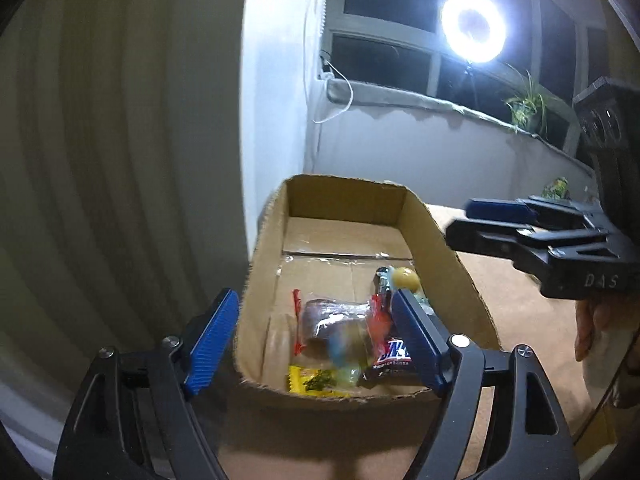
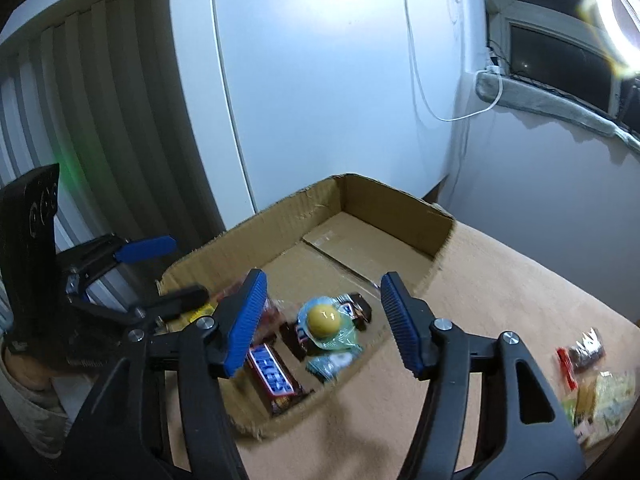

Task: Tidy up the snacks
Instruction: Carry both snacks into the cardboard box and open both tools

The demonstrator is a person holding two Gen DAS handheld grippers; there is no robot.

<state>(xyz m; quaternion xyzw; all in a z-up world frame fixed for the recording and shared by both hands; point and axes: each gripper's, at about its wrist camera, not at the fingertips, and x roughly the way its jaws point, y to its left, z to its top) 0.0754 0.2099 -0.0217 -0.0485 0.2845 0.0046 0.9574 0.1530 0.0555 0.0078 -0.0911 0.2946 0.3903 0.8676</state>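
An open cardboard box [image 1: 452, 256] stands on the brown table and holds several snacks. Among them are a clear packet with a brown pastry [image 1: 332, 320], a Snickers bar [image 1: 392, 360], a yellow packet [image 1: 308, 386] and a yellow ball sweet [image 1: 404, 278]. My left gripper [image 1: 316, 344] hangs open over the box's near end, its pads touching nothing; a blurred blue-green packet shows below. My right gripper [image 2: 324, 320] is open above the yellow ball sweet [image 2: 324, 320] on its pale blue wrapper, beside the Snickers bar [image 2: 272, 376]. Each gripper appears in the other's view: right gripper [image 1: 464, 220], left gripper [image 2: 176, 270].
More loose snack packets [image 2: 584, 364] lie on the table [image 2: 520, 280] to the right of the box [image 2: 400, 196]. A white wall and a window sill stand behind. A bright ring light [image 1: 474, 28] glares at the back. A person's hand [image 1: 600, 328] grips the right tool.
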